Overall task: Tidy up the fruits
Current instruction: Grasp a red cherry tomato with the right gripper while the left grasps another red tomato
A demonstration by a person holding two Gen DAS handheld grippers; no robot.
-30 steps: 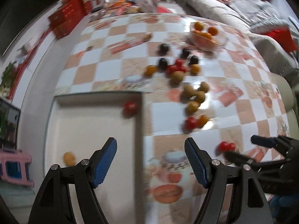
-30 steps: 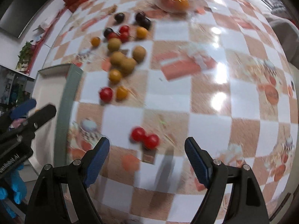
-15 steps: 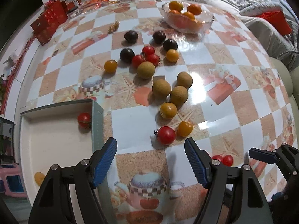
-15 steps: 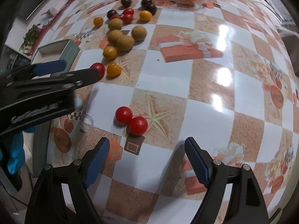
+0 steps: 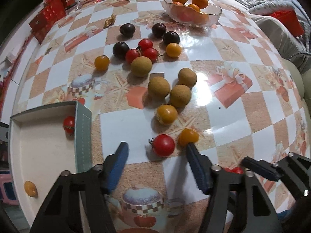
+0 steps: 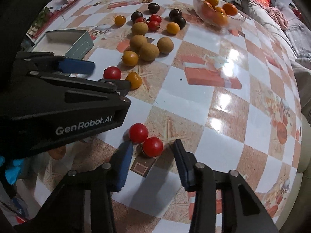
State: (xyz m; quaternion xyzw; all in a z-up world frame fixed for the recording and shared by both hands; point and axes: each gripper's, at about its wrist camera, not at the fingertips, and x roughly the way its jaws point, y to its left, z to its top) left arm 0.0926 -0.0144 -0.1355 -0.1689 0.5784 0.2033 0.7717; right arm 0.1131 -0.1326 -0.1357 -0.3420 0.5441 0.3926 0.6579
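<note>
Fruits mostly lie loose on the checkered tablecloth point(image 5: 124, 124); sorting looks barely begun. In my box point(image 5: 83, 136), at 9 o'clock in the left view, I count only two pieces: one red tomato in the box point(image 5: 69, 124) against the near wall and one small yellow fruit point(image 5: 30, 188) at the lower left corner.

Left tongs point(image 5: 156, 155): closing, blue pads either side of a red tomato point(image 5: 163, 145) but not yet pressing on it. A yellow tomato point(image 5: 188, 136) sits just beside the right pad, at 1 o'clock from the red one; it could get nudged.

Right tongs point(image 6: 153, 156): also closing, straddling the nearer of a red pair point(image 6: 153, 147); its twin point(image 6: 138, 132) touches it at 11 o'clock. Pads are close, and I see no firm contact yet.

Left to do, as judged from the table:
- four tan longans point(image 5: 179, 95), clustered mid-table at 12 o'clock from my left tongs
- a red trio point(image 5: 144, 50) and four dark plums point(image 5: 120, 49) farther up
- scattered yellow tomatoes, one point(image 5: 101, 62) at 10 o'clock
- a glass bowl point(image 5: 213, 17) of oranges at 1 o'clock, far edge; whether that counts as already sorted I cannot say.

Estimate: early stage, two in, well over a dozen out.
</note>
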